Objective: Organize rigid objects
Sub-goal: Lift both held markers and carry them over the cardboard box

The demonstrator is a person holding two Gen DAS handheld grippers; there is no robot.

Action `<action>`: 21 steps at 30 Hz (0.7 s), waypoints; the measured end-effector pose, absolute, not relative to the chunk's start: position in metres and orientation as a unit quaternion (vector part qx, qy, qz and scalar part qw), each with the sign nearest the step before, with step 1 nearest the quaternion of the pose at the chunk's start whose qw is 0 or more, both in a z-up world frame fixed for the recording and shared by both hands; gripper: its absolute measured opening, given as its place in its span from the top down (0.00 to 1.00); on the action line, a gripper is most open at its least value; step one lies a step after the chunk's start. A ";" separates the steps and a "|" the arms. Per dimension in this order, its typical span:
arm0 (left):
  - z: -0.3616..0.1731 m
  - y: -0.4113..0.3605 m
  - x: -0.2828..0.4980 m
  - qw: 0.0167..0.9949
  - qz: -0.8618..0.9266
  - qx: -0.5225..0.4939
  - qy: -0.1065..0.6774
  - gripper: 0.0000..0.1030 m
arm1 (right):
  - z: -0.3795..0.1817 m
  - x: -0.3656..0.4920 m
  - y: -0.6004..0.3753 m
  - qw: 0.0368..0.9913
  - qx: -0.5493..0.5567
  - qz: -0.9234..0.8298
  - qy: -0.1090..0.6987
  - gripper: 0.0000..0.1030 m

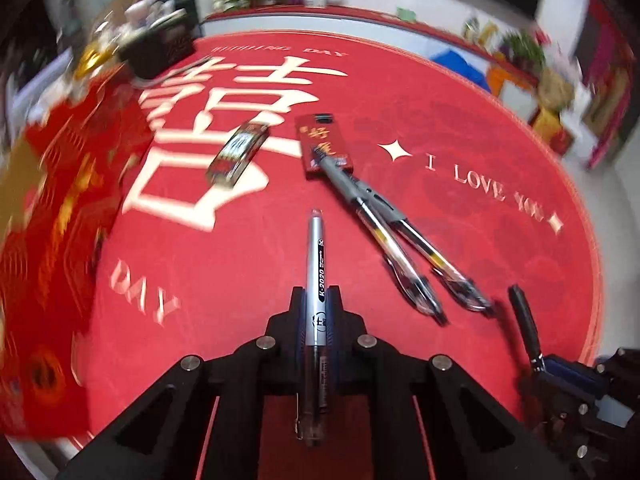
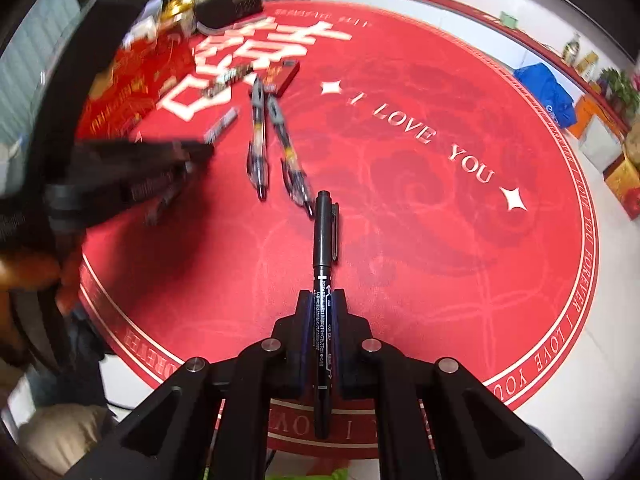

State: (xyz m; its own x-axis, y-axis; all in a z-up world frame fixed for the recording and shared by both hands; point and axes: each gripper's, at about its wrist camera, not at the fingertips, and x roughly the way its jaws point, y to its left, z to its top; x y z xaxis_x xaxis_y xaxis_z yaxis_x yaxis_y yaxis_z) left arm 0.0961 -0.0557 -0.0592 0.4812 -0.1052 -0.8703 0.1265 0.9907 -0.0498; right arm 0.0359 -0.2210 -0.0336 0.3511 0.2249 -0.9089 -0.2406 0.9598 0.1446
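Note:
My left gripper [image 1: 317, 294] is shut on a silver and black pen [image 1: 315, 256] that points forward above the round red mat [image 1: 240, 280]. My right gripper [image 2: 321, 298] is shut on a black marker [image 2: 324, 240], also pointing forward; it shows in the left wrist view [image 1: 524, 320] at the right. Two clear gel pens [image 1: 404, 236] lie side by side on the mat ahead, their tips on a small red box [image 1: 320, 144]. They also show in the right wrist view [image 2: 276, 136]. A shiny flat case [image 1: 236, 152] lies left of the box.
Red printed packages [image 1: 60, 220] lie at the mat's left. A black basket [image 1: 156, 52] stands at the far left corner. Boxes and plants [image 1: 552, 92] line the far right floor. The left gripper shows blurred in the right wrist view [image 2: 140, 176].

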 end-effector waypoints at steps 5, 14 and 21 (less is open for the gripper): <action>-0.031 -0.041 0.061 0.886 -0.040 -0.021 0.461 0.90 | -0.011 0.029 -0.226 0.841 0.009 0.137 0.523 0.90; 0.007 -0.028 0.018 0.918 0.004 0.020 0.396 0.90 | 0.014 0.020 -0.207 0.856 0.025 0.146 0.495 0.90; 0.024 -0.004 0.007 0.929 0.030 0.019 0.367 0.90 | 0.037 0.018 -0.183 0.867 0.010 0.157 0.474 0.90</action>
